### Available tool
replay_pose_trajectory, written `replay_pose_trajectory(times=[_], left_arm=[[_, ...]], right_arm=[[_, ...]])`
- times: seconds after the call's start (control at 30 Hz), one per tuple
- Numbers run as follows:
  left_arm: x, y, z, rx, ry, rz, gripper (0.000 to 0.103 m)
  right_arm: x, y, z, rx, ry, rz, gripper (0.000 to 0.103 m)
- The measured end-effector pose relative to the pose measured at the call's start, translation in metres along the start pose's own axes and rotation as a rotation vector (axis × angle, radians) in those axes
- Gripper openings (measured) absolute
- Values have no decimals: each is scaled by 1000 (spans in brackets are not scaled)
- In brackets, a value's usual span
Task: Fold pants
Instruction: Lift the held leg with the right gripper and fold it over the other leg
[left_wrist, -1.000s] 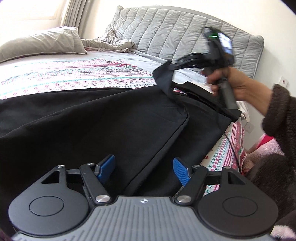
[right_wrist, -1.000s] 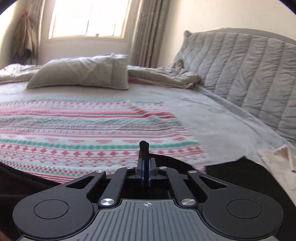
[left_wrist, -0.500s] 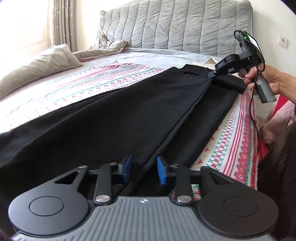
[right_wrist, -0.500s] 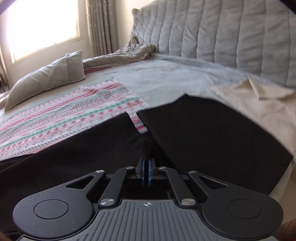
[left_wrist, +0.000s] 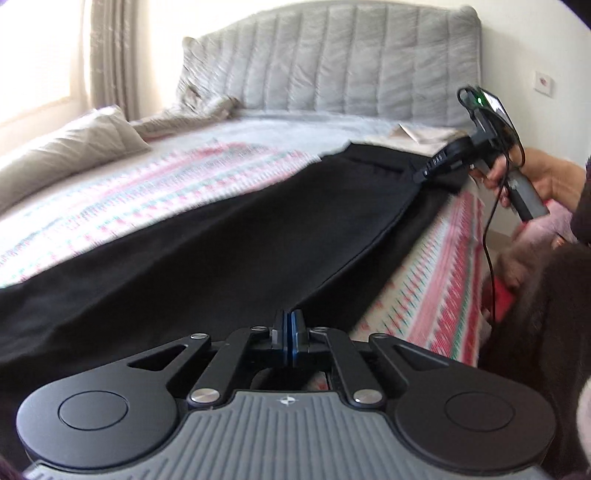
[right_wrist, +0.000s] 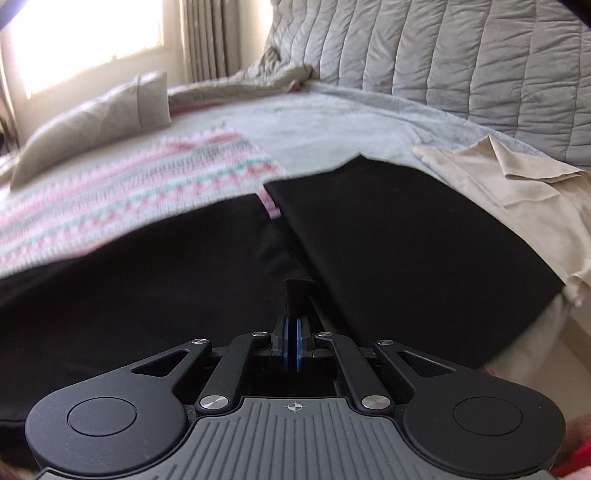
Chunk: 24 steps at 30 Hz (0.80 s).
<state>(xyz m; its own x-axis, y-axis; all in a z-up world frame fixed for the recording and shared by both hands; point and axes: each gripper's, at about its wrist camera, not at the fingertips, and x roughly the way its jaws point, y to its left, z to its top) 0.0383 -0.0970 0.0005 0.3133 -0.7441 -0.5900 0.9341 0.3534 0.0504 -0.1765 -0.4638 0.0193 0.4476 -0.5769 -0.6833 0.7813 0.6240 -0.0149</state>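
Observation:
Black pants (left_wrist: 229, 236) lie stretched along the near side of the bed. In the left wrist view my left gripper (left_wrist: 290, 326) has its jaws closing tight on the pants' near edge, blue pads pressed on the cloth. Far right in that view, a hand holds my right gripper (left_wrist: 421, 173) at the pants' other end. In the right wrist view my right gripper (right_wrist: 293, 332) is shut on a small fold of black fabric. One pant panel (right_wrist: 399, 240) lies flat ahead of it and another spreads to the left.
A patterned bedspread (left_wrist: 166, 192) covers the bed. There is a grey pillow (left_wrist: 74, 147) at the far left and a quilted headboard (left_wrist: 332, 62) behind. A beige cloth (right_wrist: 517, 177) lies beside the pants near the headboard. The bed's edge (left_wrist: 443, 280) drops off on the right, where a sleeve and cable hang.
My left jaws went from wide open to shut on the pants' edge. My right gripper swung right and down with its end, and the pants now lie flatter and stretched out.

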Motion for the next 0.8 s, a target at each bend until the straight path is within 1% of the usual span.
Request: replay_pose_trajectory(times=[0.07, 0.17, 0.33, 0.47, 0.57, 0.7, 0.8], left_arm=[[3, -3, -3, 19, 28, -14, 9], [1, -6, -7, 34, 49, -26, 9], [0, 0, -8, 3, 63, -57, 10], [0, -1, -5, 1, 62, -72, 10], [-6, -3, -4, 16, 32, -68, 9], [-13, -5, 0, 18, -22, -46, 9], [-19, -3, 2, 20, -39, -60, 9]], right_arm=[[-2, -3, -8, -16, 17, -12, 1], [-5, -8, -16, -32, 30, -20, 1], [-8, -2, -20, -84, 61, -58, 1], [-9, 6, -19, -119, 60, -94, 1], [-9, 1, -12, -84, 42, -79, 1], [-14, -15, -4, 18, 25, -14, 1], [-22, -20, -2, 25, 8, 7, 1]])
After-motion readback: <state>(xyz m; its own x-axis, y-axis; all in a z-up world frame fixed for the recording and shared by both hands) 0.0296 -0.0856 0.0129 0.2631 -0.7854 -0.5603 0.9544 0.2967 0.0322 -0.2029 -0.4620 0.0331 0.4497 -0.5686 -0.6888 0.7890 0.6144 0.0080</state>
